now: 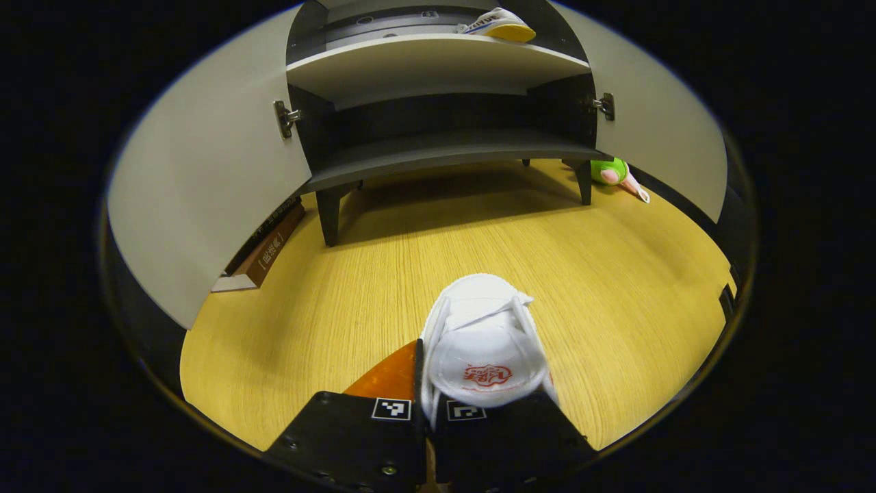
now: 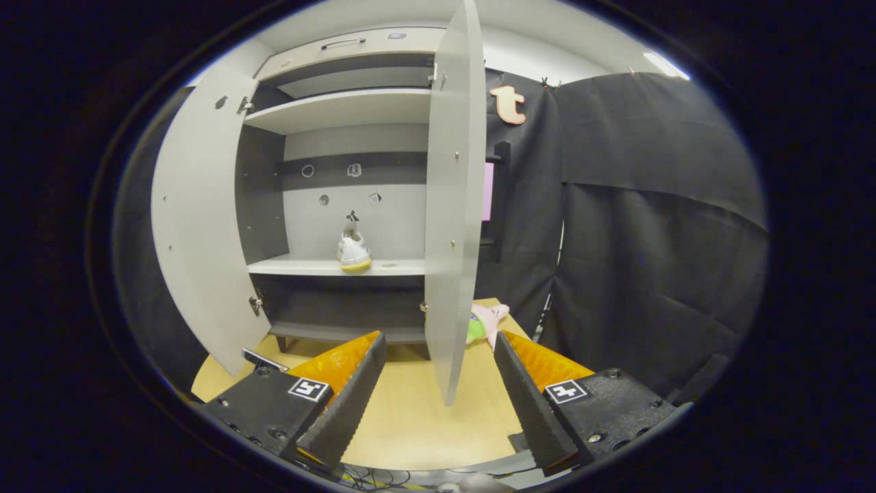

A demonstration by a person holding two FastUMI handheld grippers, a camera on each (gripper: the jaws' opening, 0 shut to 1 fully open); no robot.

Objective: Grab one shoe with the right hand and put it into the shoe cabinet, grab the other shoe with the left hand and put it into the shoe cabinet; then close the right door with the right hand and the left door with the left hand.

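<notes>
Shoe cabinet (image 1: 438,68), grey-white panels with dark interior, stood on short dark legs on the yellow wood-grain worktop (image 1: 616,274), both doors swung wide open.

Left gripper view: left claw (image 1: 426,411) was clenched on the heel end of a white lace-up sneaker with a red logo on the tongue (image 1: 482,342). Both fingers pressed together on the shoe's edge, toe pointing toward the cabinet. Shoe sat low over the worktop, well short of the cabinet; couldn't tell if the sole touched the wood. Second white sneaker with a yellow sole (image 1: 499,24) already sat on the pale middle shelf (image 1: 424,61), toward the right side. Dark bottom shelf (image 1: 445,154) held nothing visible. Left door (image 1: 205,171) and right door (image 1: 664,137) flared out to either side. Brown book (image 1: 270,250) lay on the worktop behind the left door. Green-and-pink plush toy (image 1: 616,172) lay beside the cabinet's right leg.

Right gripper view: right claw (image 2: 438,390) was released, fingers spread wide, holding nothing, hanging above the worktop in front of the cabinet. Right door's edge (image 2: 452,205) stood directly ahead, between the fingers. Yellow-soled sneaker (image 2: 354,252) was visible on the middle shelf, heel facing out. Plush toy (image 2: 486,322) was just past the door's lower edge.
</notes>
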